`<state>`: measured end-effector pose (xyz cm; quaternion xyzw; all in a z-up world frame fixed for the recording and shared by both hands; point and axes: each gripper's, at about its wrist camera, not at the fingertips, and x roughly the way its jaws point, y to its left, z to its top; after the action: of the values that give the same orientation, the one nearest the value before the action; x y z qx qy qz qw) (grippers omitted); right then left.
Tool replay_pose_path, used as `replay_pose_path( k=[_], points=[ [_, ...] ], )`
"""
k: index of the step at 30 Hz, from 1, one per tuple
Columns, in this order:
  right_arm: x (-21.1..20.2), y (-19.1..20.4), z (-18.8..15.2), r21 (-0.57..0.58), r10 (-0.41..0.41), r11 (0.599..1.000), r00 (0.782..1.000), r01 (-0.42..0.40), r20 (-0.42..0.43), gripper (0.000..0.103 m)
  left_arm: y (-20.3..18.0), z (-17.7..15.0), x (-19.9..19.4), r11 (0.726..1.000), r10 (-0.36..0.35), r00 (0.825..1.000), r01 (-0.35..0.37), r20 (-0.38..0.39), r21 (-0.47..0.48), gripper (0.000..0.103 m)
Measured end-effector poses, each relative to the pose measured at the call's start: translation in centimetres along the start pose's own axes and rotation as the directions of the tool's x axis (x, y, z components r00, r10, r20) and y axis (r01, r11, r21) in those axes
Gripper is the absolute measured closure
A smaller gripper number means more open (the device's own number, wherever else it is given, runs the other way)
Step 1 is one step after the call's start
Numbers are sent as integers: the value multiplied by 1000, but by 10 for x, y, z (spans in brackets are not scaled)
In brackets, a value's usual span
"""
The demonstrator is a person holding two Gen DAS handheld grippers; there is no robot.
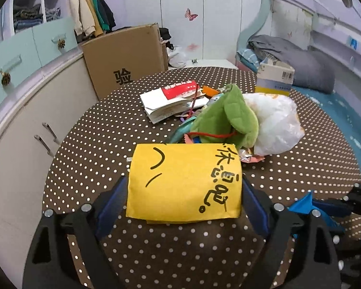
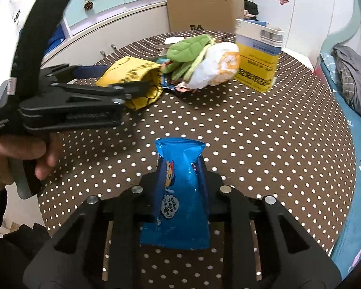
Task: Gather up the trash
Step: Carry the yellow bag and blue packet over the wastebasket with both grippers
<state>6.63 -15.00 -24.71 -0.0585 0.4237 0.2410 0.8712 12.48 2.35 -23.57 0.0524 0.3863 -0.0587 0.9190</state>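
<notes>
My left gripper (image 1: 184, 192) is shut on a yellow bag (image 1: 184, 180) with black writing, held just above the dotted table (image 1: 84, 144). From the right wrist view the same bag (image 2: 137, 82) hangs open-mouthed in that gripper (image 2: 132, 91). My right gripper (image 2: 180, 168) is shut on a blue snack wrapper (image 2: 178, 192), held over the table's near side. More wrappers (image 1: 250, 157) lie under a green plush (image 1: 228, 118) and a white plastic bag (image 1: 274, 125) beyond the yellow bag.
A white and red paper packet (image 1: 170, 101) lies farther back. A yellow and white box (image 2: 258, 55) stands at the table's far right. A cardboard box (image 1: 125, 57) and cabinets (image 1: 24, 110) stand behind the table, a bed (image 2: 349, 96) at right.
</notes>
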Motion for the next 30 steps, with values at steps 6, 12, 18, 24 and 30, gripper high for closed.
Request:
replay_pose_path(
  k=[6,12,18,24,30],
  points=[
    [-12,-19,1,56,-2,998,1000,0,30,78,20,-7,-12,994,-62,998,63,18,-87,16],
    [-34,-49,8,134,-10,991,995,-2,94,78,26,0,-37,986,-95,992,106,83,-132,16],
    [-68,-94,20,212,-65,977,982,27,177,77,5,26,-71,981,-143,974,163,178,-106,16],
    [-98,-172,25,342,-167,936,958,80,235,77,-39,59,-93,971,-224,943,237,248,-23,16],
    [-98,-259,2,497,-242,860,949,114,200,77,-91,86,-91,956,-293,920,286,260,65,16]
  ],
)
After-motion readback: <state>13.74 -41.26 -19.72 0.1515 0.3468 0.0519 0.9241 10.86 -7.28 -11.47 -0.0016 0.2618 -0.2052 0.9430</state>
